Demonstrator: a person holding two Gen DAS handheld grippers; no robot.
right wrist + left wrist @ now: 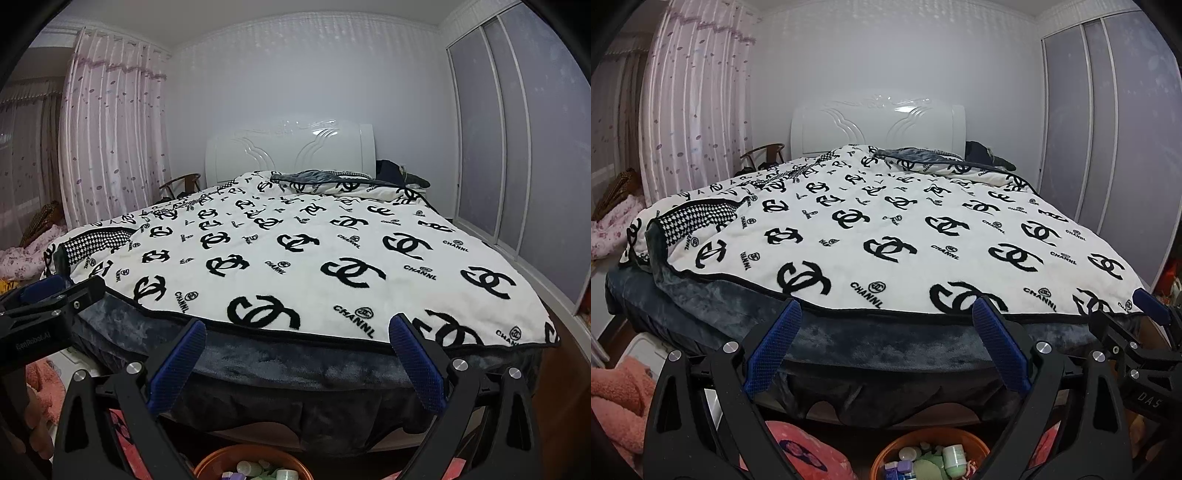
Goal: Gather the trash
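Both tongs hang released over the foot of a bed, their blue pads spread wide with nothing between them. In the left wrist view the left tongs (886,314) fill the lower frame, and the right tongs (1152,310) poke in at the lower right edge. In the right wrist view the right tongs (297,336) sit low and centred, and the left tongs (48,291) enter from the left edge.

A white blanket (886,229) printed with black logos covers the bed, over a dark grey sheet (886,343) that shows along the near edge. A white headboard (879,122) stands at upper centre against the wall, pink curtains (694,103) hang at the upper left, and a wardrobe (1108,129) with sliding doors fills the right.

At the bottom centre, below the bed's edge, an orange basket (886,454) holds small bottles (955,458) and jars, mostly green and white; the right wrist view shows only its top rim (221,458). A pink cushion (805,450) lies just left of it. Which items count as trash I cannot tell.
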